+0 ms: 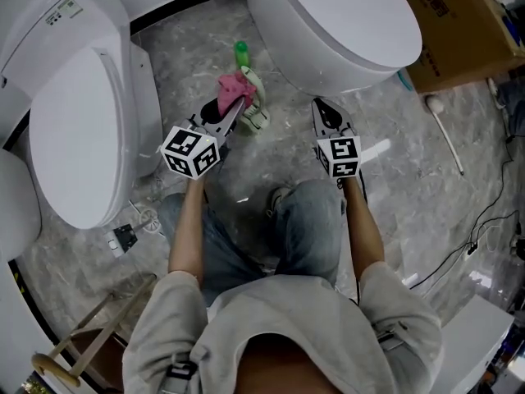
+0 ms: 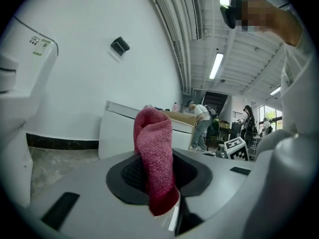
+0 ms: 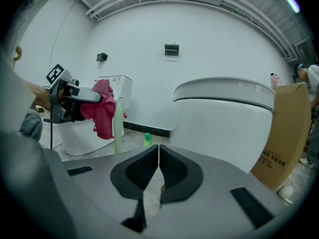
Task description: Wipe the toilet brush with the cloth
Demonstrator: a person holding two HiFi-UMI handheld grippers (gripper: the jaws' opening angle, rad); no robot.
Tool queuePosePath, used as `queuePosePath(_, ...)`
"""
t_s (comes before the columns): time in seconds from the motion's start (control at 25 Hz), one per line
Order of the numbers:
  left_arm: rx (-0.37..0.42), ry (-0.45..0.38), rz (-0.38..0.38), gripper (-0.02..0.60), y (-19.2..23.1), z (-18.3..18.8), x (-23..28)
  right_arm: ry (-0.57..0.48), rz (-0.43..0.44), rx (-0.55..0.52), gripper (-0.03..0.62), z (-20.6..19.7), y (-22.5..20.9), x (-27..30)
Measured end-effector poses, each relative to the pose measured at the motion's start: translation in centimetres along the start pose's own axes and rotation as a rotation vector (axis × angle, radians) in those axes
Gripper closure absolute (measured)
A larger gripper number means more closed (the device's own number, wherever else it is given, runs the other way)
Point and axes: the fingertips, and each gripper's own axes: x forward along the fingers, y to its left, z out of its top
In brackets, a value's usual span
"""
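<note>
The left gripper [image 1: 225, 115] pinches a fuzzy dark-pink cloth [image 2: 153, 151], bunched up beyond its fingertips. A pale green toilet brush [image 3: 118, 128] stands upright just beside it. The right gripper's [image 3: 158, 157] fingers are pressed together with nothing between them.

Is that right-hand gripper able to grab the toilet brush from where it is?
Probably yes: only bare floor lies between the right gripper and the toilet brush, though its jaws are shut.

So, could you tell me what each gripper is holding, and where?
The left gripper pinches the pink cloth near one end; the right gripper is shut on nothing.
</note>
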Motion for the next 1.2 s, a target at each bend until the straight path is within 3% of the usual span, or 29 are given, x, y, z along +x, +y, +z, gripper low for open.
queuePosePath(0.4,-0.025,-0.007,-0.033,0.471,-0.4,1.2,1.1,0.007,0.0,0.016,0.562,0.1,0.1,0.0)
queuePosePath(1.2,-0.042,0.144,-0.049,0.471,-2.1,-7.8,3.9,0.059,-0.02,0.006,0.562,-3.6,-0.6,-0.7)
